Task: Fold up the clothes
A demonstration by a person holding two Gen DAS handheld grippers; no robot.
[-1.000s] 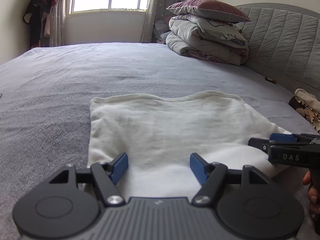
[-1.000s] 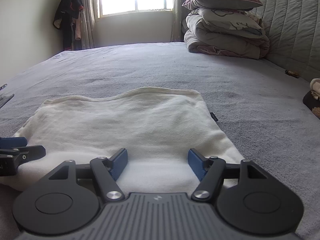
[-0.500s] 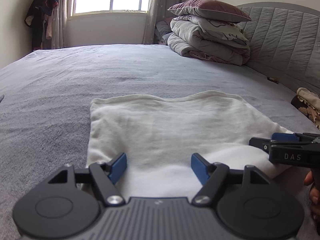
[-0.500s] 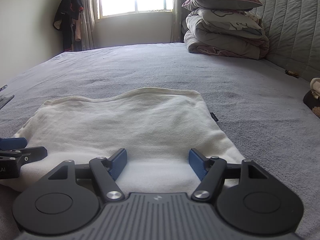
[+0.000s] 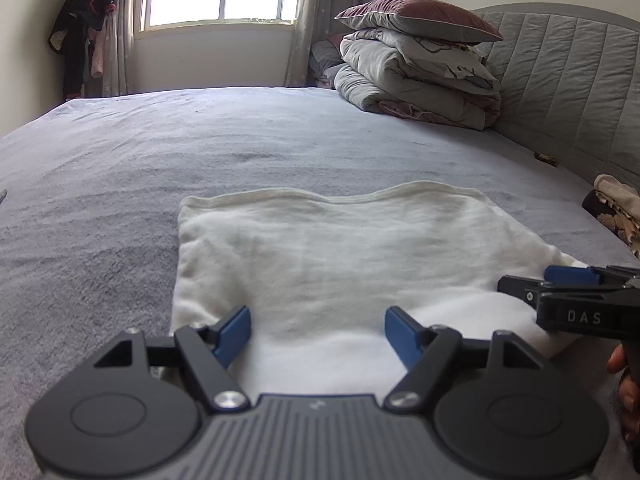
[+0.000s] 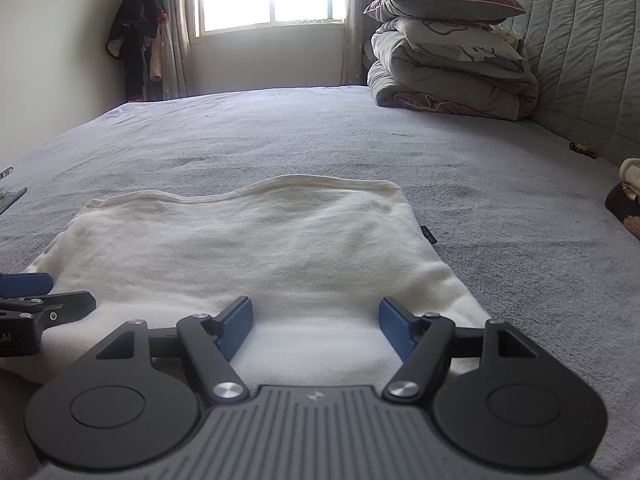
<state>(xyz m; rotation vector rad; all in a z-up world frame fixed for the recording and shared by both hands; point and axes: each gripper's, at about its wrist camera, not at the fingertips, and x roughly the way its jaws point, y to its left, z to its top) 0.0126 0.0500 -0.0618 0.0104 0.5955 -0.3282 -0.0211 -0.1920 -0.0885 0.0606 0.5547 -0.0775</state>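
Note:
A cream folded garment (image 5: 332, 248) lies flat on the grey bed sheet (image 5: 200, 140), its far hem wavy. In the left wrist view my left gripper (image 5: 318, 324) hovers over the garment's near left edge, open, its blue pads apart with only cloth below them. My right gripper (image 6: 316, 316) stands open the same way over the near right part of the garment (image 6: 256, 240). Each gripper shows in the other's view: the right gripper (image 5: 560, 280) at the right margin, the left gripper (image 6: 36, 292) at the left margin.
A stack of folded duvets with a maroon pillow (image 5: 416, 68) sits at the far right by the padded headboard (image 5: 568, 80). More cloth (image 5: 616, 208) lies at the bed's right edge. Clothes (image 5: 84, 40) hang beside the window. A hand (image 5: 626, 380) shows at lower right.
Both pairs of jaws have spread a little wider. The garment and both hands stay where they were.

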